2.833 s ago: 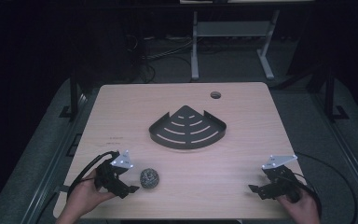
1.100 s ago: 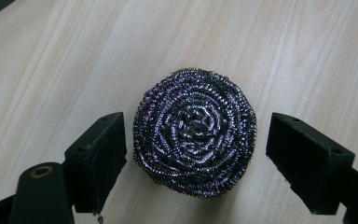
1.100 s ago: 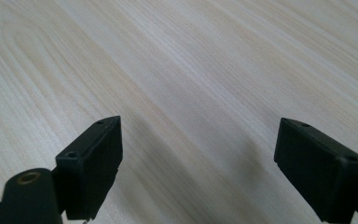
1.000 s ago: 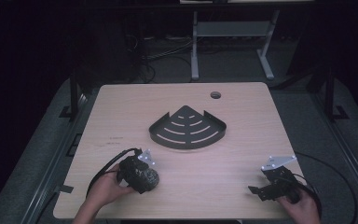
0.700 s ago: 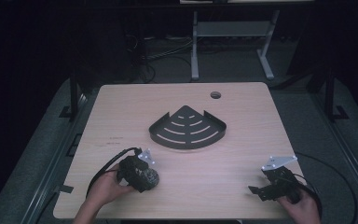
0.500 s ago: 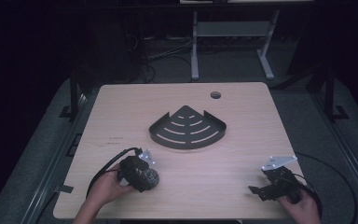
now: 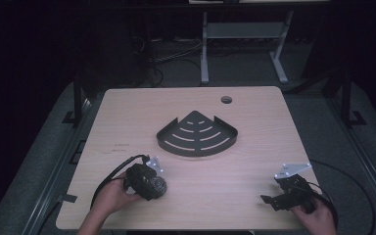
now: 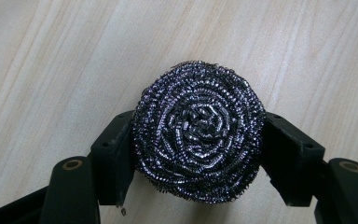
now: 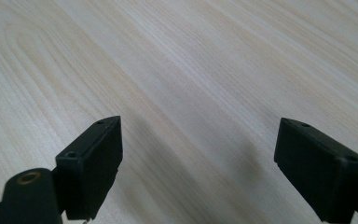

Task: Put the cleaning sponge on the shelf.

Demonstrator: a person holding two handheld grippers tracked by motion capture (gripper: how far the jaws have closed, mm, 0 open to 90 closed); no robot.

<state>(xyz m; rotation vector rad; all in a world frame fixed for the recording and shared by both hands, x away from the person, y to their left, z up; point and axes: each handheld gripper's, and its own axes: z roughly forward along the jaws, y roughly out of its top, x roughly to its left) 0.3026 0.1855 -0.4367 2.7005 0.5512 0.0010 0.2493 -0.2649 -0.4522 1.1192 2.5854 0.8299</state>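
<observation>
Steel scourer [image 8: 198, 133], near-left on the bench [image 7: 254, 196], pinched by the left tool [image 8: 200, 154], whose jaws have just been closing; right tool [image 9: 198, 163] spread, idle; lift straight, grip centred, avoiding crushing coils.

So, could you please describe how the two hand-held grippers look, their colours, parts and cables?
Both grippers, left and right, are black. Each carries a grey three-cornered plate on top and trails a black cable. Seen up close, the left fingers and the right fingers are blocky black pads with small screw holes, on arms with brass-coloured pivot bushings.
</observation>
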